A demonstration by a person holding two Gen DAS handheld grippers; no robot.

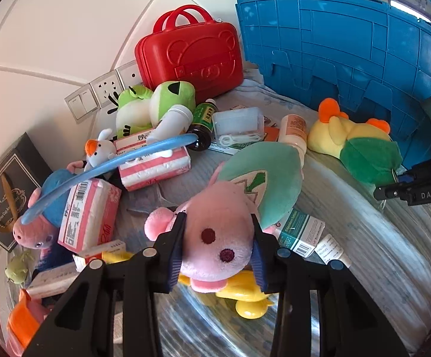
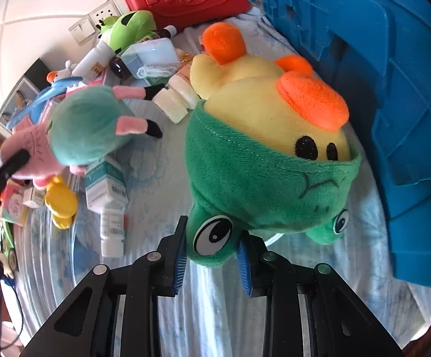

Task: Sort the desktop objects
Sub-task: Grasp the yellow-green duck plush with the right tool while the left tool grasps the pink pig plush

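Now both grippers are squeezing soft toys; the left gripper (image 1: 218,253) is pinching the pig (image 1: 215,238) by its head, and the right gripper (image 2: 212,250) is pinching the duck (image 2: 269,160), probably for carrying to the blue bin (image 2: 393,89) at two o'clock.

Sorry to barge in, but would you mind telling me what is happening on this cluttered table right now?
A person is sorting a messy tabletop with two handheld grippers. The left gripper is closed on the head of a pink pig plush in a teal dress. The right gripper grips the green frog hood of a yellow duck plush, beside a blue crate. Tissue packs, bottles and boxes lie around.
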